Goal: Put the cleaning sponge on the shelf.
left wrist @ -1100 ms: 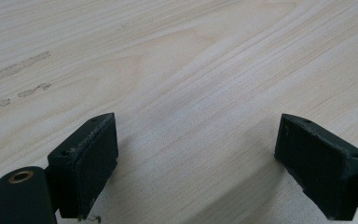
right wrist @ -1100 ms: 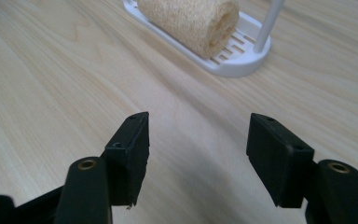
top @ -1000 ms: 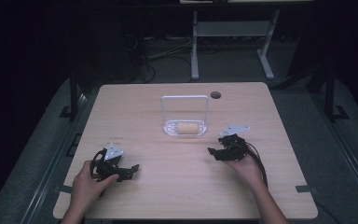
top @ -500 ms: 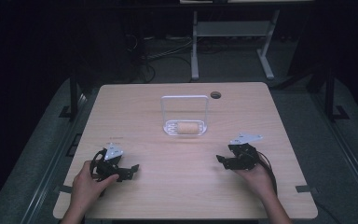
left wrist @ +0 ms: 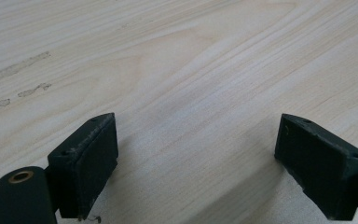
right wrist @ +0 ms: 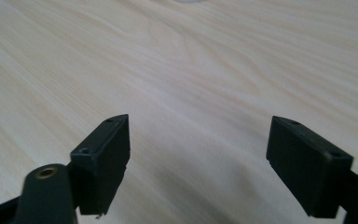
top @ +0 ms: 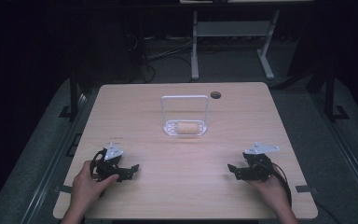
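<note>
A white wire rack (top: 185, 111) stands at the middle of the light wood table (top: 135, 112), and a tan roll (top: 188, 128) lies on its base. My left gripper (top: 131, 170) rests near the front left edge, held by a hand, its jaws wide apart over bare wood (left wrist: 196, 154). My right gripper (top: 233, 171) rests near the front right, also open with nothing between its jaws (right wrist: 198, 158). Both are well short of the rack.
A dark round hole (top: 215, 94) sits in the tabletop behind the rack to the right. Past the far edge are a white metal stand (top: 233, 32) and cables on the dark floor. Dark rails run along both table sides.
My right gripper has drawn back from beside the rack toward the front right edge and come down to the table. The left gripper has stayed put.
</note>
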